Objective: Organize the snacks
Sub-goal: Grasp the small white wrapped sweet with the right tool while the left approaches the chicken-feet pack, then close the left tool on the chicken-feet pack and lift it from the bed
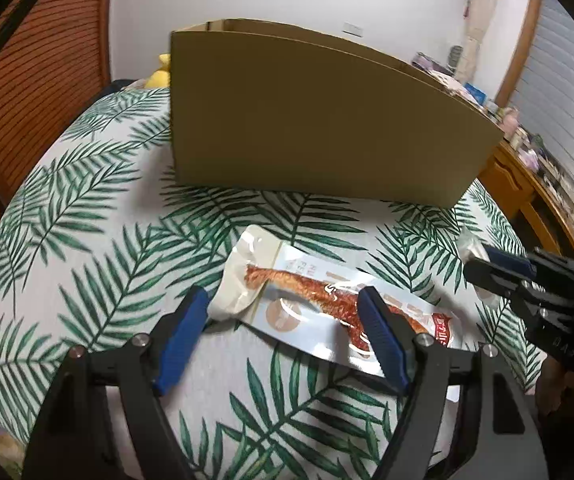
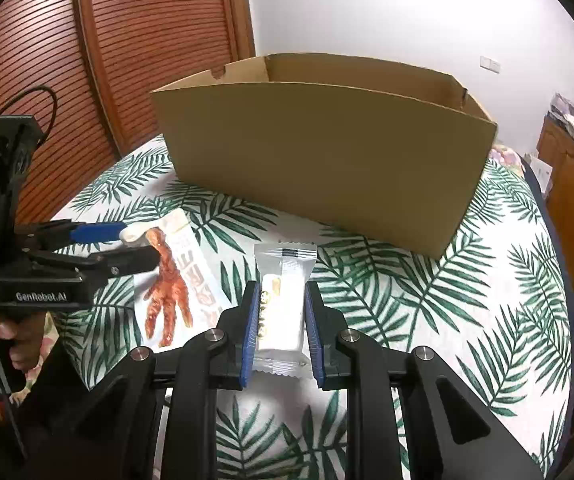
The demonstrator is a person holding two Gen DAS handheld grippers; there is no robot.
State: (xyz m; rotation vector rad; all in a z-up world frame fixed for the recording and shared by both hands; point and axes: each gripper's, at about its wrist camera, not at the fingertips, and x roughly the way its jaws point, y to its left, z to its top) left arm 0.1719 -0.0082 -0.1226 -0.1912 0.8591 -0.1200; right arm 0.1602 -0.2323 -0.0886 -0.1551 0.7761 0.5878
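Right gripper [image 2: 279, 312] jaws clamped on the white snack [image 2: 283, 300], left gripper [image 1: 283, 316] jaws apart over the chicken-foot packet [image 1: 327, 300], neither boxed in the cardboard box [image 2: 319, 152] yet.

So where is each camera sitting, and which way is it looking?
Left wrist: sits on the left tongs, looking forward and down at the chicken-foot pack and box; shows its open blue fingers, the right tongs.
Right wrist: sits on the right tongs, shut on a white snack, facing the box; shows the left tongs and hand.
Shared: box, chicken-foot pack, leaf-print cloth.
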